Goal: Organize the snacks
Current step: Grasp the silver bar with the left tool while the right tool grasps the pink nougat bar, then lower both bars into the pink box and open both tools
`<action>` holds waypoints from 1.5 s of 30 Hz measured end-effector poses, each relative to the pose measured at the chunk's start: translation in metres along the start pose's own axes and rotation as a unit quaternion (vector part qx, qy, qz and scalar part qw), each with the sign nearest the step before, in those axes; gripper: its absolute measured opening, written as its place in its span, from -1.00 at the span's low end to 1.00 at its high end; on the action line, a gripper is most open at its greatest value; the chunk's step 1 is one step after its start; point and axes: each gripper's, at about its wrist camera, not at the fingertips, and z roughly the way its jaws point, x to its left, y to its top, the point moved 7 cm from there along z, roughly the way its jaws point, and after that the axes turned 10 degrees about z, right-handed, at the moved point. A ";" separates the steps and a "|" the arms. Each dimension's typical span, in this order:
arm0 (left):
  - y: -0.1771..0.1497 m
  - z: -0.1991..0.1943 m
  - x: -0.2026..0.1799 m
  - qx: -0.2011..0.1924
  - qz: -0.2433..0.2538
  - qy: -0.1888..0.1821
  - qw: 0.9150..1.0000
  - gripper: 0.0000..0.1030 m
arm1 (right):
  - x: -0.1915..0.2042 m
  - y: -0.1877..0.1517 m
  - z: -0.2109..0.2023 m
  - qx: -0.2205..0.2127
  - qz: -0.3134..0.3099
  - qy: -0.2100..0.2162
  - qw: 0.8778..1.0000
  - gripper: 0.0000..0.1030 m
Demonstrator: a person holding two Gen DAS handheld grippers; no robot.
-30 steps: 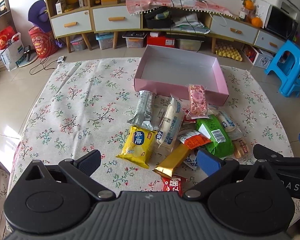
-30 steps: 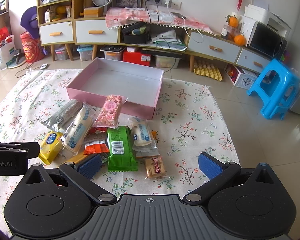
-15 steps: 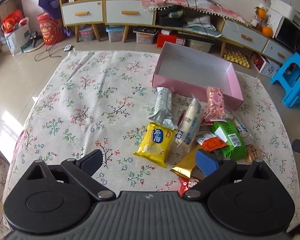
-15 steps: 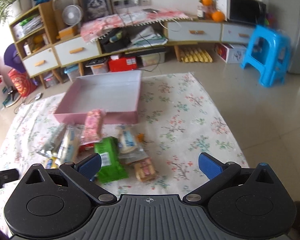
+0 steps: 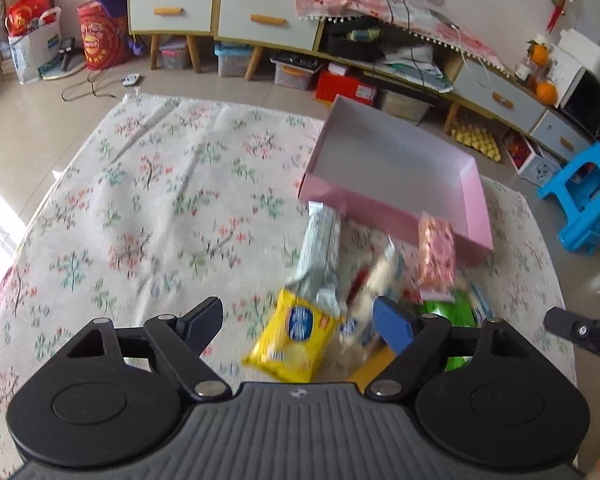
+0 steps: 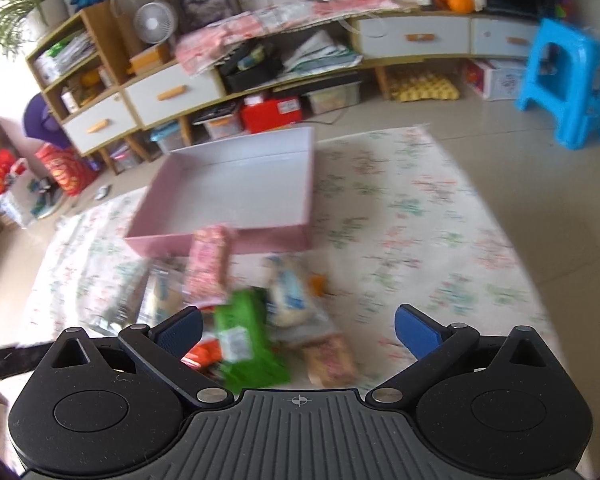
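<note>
Blue-padded and closing as they hang above the pile, the left tongs [image 5: 298,322] grip nothing; the yellow packet [image 5: 294,334] lies on the cloth in the gap between the pads, seen from above, and neither pad presses on it. Their right pad [image 5: 392,324] overlaps a pale long packet [image 5: 380,280] in the view (whether it touches is lost in blur). The right tongs [image 6: 296,326] are spread wide and empty over the green packet [image 6: 246,336], with a small tan packet [image 6: 332,360] at about five o'clock from it.

The snacks sit heaped on the floral-clothed surface [image 5: 160,208], just at six o'clock of the pink box [image 5: 396,172], whose tray is bare inside. A pink speckled packet [image 5: 436,256] leans against the box's near wall, and a silver packet [image 5: 320,248] lies at its nine o'clock. Out at three o'clock of the left wrist view, a black tip of the right tongs shows.
</note>
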 end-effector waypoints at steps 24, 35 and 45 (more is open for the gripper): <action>0.012 0.089 -0.005 0.111 0.042 -0.040 0.992 -0.44 | 0.037 0.014 0.111 0.110 0.015 0.080 0.991 -0.28; 0.034 0.055 0.030 0.050 -0.014 -0.083 0.995 -0.45 | 0.016 0.047 0.080 0.062 0.053 0.104 0.991 -0.29; 0.102 0.089 -0.016 -0.029 -0.020 -0.145 0.989 -0.90 | 0.001 0.083 0.102 0.011 0.097 0.084 0.992 -0.29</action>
